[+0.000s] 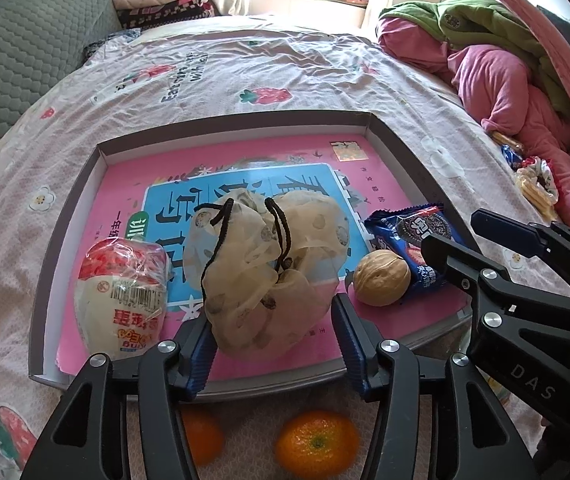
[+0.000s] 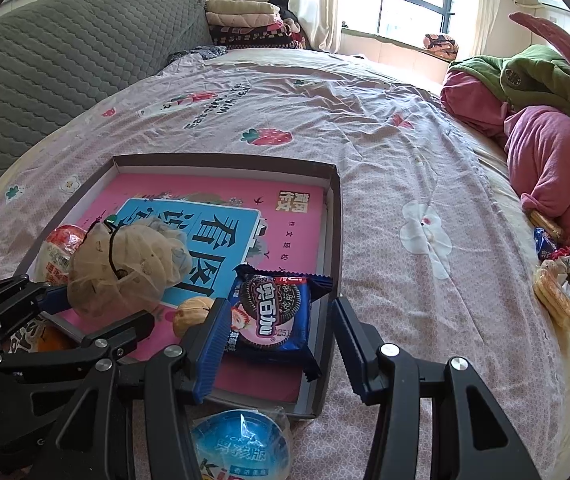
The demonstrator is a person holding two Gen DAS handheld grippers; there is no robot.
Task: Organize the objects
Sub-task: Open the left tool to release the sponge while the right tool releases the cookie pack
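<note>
A shallow grey tray lies on the bed with a pink book as its floor. On the book rest a beige mesh drawstring bag, a red-and-white wrapped snack, a walnut and a blue cookie packet. My left gripper is open, its blue pads on either side of the bag's near end; whether a pad touches the mesh I cannot tell. My right gripper is open over the tray's near right corner. Its left pad overlaps the packet's edge and its right pad stands apart.
Two oranges and a blue plastic egg lie on the sheet in front of the tray. Wafers, a scrunchie and a snack pack sit by the pink and green clothes pile at right. A grey quilted headboard stands left.
</note>
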